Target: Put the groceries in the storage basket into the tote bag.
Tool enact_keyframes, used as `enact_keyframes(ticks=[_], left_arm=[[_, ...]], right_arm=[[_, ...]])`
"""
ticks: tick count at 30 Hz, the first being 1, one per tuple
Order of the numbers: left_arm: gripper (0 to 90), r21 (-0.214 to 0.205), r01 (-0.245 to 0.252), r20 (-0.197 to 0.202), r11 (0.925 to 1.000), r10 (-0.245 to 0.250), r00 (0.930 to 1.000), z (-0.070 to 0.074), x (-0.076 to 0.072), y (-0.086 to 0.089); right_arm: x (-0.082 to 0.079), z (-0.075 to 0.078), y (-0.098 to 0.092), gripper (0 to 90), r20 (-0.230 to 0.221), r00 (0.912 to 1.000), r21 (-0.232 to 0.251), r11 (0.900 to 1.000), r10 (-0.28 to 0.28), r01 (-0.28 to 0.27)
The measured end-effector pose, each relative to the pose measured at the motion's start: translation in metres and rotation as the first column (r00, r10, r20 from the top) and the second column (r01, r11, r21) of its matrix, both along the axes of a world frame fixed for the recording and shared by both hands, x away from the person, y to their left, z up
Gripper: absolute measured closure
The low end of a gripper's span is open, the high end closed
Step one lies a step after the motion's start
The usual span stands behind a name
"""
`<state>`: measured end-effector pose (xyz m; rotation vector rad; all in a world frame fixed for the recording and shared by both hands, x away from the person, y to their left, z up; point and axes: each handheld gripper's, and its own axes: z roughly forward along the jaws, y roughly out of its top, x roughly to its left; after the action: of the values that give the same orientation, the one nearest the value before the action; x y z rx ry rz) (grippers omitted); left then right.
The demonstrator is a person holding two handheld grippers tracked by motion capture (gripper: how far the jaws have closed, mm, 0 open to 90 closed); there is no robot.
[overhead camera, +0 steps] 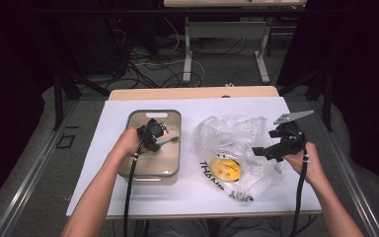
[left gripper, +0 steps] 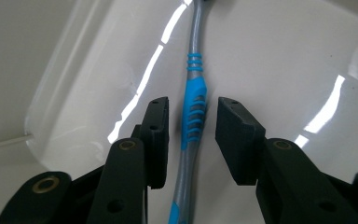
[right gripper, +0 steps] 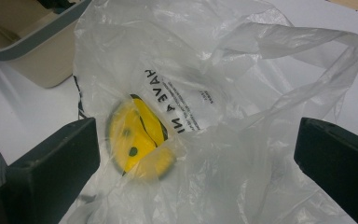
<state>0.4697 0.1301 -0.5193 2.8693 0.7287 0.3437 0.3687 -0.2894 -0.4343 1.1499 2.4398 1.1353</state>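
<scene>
Left gripper [left gripper: 189, 135] lowered into the beige bin [overhead camera: 172, 170] at centre left of the high view, jaws apart but narrow, straddling the blue grip section of the grey-and-blue toothbrush [left gripper: 195, 105] lying flat on the glossy bin floor; no pad pressing on it yet, a slim gap left on either side. Likely risk: slim rounded handle on a slick floor, so a slightly off-centre squeeze apt to roll or skate it sideways out of the pads, or to tip one end up. Pads set too low apt to jam against the bin floor; set too high, apt to pinch only the crown of the handle and lose it on the lift. Bin wall close around the gripper, leaving little room to tilt or to follow a sliding brush, and a snag on the grey rim possible on the way out. Right gripper [overhead camera: 275, 143] at centre right of the high view, jaws wide apart, hovering over the crumpled clear plastic bag [right gripper: 242, 140] with a yellow smiley print [right gripper: 137, 140], gripping nothing. Bag mouth slack and folded on itself, so likely hard to drop the brush in unless held open. Bag just beside the bin on the white tabletop [overhead camera: 103, 163]; cables and table legs on the floor beyond.
</scene>
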Motion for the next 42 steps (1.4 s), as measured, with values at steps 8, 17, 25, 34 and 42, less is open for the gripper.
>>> enact_keyframes(ticks=[8, 17, 25, 34, 42], left_arm=[[78.8, -0.001, -0.017, -0.065, 0.9999, 0.017, 0.9978, -0.001, 0.004, 0.001], [81.7, -0.012, -0.054, -0.065, 0.9985, 0.053, 0.9965, 0.000, 0.003, 0.001], [81.9, -0.096, -0.086, -0.018, 0.9916, 0.085, 0.9963, 0.012, -0.005, 0.007], [82.3, -0.201, -0.088, 0.077, 0.9755, 0.106, 0.9914, 0.047, -0.030, 0.009], [82.4, -0.302, -0.022, 0.170, 0.9530, 0.077, 0.9825, 0.098, -0.059, -0.016]], right_arm=[[0.000, 0.000, 0.002, 0.0, 0.002, 1.0000, -0.006, 0.9999, 0.009, -0.009], [-0.001, 0.000, 0.004, 0.0, 0.003, 1.0000, -0.009, 0.9999, 0.009, -0.009], [-0.003, 0.002, 0.005, 0.0, 0.003, 0.9998, 0.001, 0.9998, 0.019, -0.019], [-0.007, 0.005, 0.012, 0.0, 0.009, 0.9993, 0.013, 0.9993, 0.035, -0.036], [-0.008, 0.005, 0.027, 0.0, 0.011, 0.9981, 0.033, 0.9976, 0.060, -0.060]])
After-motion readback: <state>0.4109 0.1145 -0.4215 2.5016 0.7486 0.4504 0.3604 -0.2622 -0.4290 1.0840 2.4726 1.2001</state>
